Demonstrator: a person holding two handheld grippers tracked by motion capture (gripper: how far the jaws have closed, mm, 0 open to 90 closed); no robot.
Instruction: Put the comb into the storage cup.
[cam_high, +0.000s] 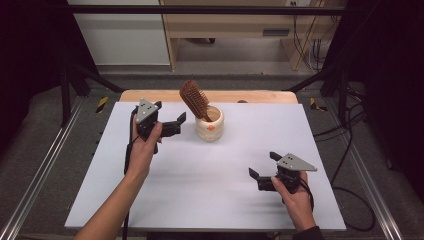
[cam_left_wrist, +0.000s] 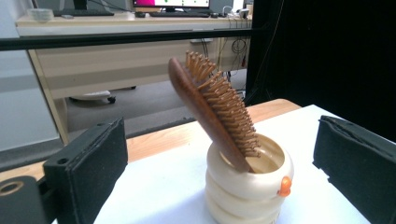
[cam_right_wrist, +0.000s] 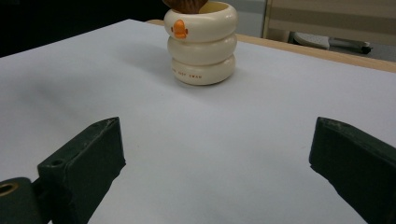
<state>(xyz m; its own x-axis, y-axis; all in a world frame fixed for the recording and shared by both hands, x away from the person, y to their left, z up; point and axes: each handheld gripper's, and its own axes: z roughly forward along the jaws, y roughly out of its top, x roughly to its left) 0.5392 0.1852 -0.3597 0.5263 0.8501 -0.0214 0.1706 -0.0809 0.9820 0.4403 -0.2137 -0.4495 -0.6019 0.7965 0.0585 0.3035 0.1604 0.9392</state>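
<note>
A brown wooden hairbrush (cam_high: 194, 99) (cam_left_wrist: 211, 108) stands handle-down in a cream ringed cup (cam_high: 209, 123) (cam_left_wrist: 247, 186) (cam_right_wrist: 201, 43) with an orange mark, at the back middle of the white board. My left gripper (cam_high: 172, 120) (cam_left_wrist: 219, 172) is open just left of the cup, jaws wide, nothing between them; the cup and brush sit ahead of its jaws. My right gripper (cam_high: 262, 165) (cam_right_wrist: 215, 172) is open near the front right, held low over bare board, well short of the cup.
The white board (cam_high: 215, 165) lies on a wooden table (cam_high: 260, 96) whose far edge shows behind it. Metal rails run along both sides. Past the table stand a desk, cables and a dark curtain.
</note>
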